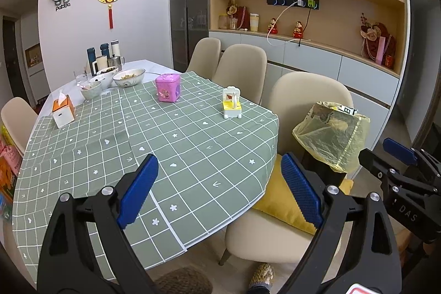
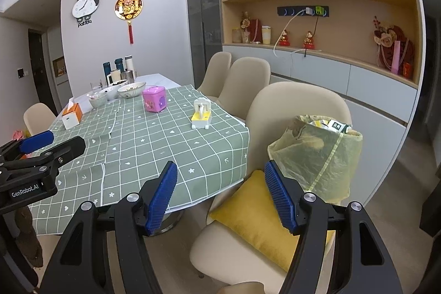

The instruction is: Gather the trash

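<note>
The left gripper (image 1: 217, 181) hangs with its blue pads spread wide — nothing between them. The right gripper (image 2: 220, 193) is parted the same way — also empty, just beside the left.

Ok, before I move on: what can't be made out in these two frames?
- Bin contents: both views, only a few wrappers at the rim show; the yellow liner hides the rest.
- Bin base: left wrist view, behind the left gripper; right wrist view, behind the right gripper.
- Bowls: food too small to identify, both views.
- Floor under the table: hidden by the tablecloth.
</note>
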Action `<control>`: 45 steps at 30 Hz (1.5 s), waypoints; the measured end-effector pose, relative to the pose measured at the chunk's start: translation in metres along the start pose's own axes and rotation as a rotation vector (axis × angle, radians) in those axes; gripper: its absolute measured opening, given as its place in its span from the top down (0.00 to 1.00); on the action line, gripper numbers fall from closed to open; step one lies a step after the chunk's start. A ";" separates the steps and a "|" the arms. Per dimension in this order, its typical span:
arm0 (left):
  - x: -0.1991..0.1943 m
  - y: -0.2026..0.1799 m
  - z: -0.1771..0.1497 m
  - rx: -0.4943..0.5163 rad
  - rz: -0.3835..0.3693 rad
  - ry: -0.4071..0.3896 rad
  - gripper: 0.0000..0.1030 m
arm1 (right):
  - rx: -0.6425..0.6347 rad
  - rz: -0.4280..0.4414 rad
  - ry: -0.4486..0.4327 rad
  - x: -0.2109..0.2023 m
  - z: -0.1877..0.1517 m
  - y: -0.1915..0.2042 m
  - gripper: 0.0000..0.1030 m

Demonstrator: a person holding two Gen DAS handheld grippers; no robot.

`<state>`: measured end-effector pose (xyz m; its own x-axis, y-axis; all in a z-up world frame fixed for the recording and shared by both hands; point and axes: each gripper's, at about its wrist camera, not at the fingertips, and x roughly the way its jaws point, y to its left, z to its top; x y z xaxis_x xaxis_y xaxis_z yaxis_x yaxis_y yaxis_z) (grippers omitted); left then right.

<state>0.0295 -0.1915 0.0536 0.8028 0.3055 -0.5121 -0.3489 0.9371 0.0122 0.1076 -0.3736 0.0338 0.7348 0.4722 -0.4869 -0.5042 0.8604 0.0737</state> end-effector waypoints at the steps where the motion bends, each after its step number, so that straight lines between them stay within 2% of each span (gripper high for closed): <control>1: 0.001 -0.001 -0.001 0.002 -0.003 0.002 0.16 | 0.005 0.000 0.004 0.001 0.000 -0.001 0.39; 17: 0.014 -0.006 -0.002 0.011 -0.036 0.031 0.16 | 0.023 -0.018 0.010 0.003 -0.001 -0.010 0.39; 45: 0.015 0.006 -0.004 0.004 -0.014 0.021 0.16 | 0.019 -0.024 0.007 0.007 0.001 -0.003 0.39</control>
<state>0.0380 -0.1820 0.0424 0.7973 0.2887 -0.5301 -0.3358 0.9419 0.0080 0.1147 -0.3727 0.0312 0.7433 0.4504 -0.4946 -0.4779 0.8749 0.0785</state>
